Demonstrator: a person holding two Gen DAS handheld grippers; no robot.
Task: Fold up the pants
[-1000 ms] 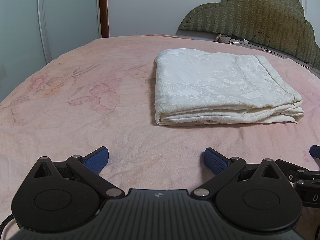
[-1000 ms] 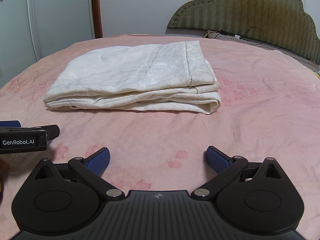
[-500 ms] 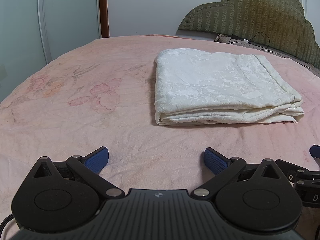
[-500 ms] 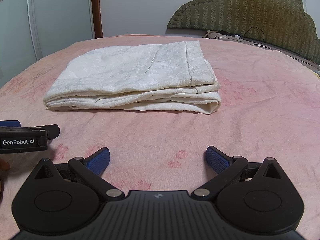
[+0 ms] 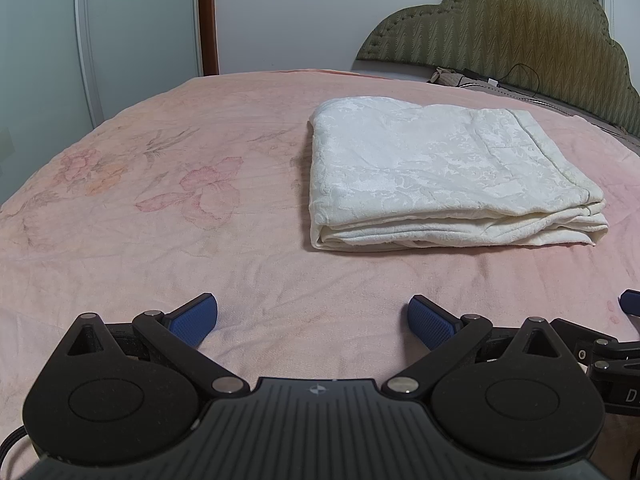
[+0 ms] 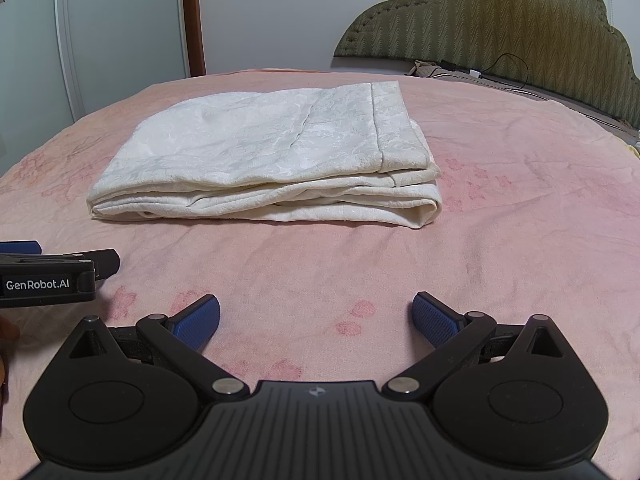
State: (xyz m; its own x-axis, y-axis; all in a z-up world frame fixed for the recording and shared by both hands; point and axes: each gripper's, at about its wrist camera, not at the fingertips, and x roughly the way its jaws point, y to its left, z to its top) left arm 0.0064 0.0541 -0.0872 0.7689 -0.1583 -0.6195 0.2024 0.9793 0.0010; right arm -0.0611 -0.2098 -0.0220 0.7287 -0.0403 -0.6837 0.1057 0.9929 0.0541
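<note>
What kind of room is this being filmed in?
Most likely a bedroom: a pink floral bedspread fills the view, a padded headboard stands behind, and folded white pants lie on the bed.

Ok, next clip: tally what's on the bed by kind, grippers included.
Folded white pants: 1
Grippers, fingers open: 2, left gripper and right gripper
Cable by the headboard: 1
Total: 4

black left gripper (image 5: 313, 320) and right gripper (image 6: 316, 318), blue textured pads, silver screws, white "genrobot.ai" lettering.
</note>
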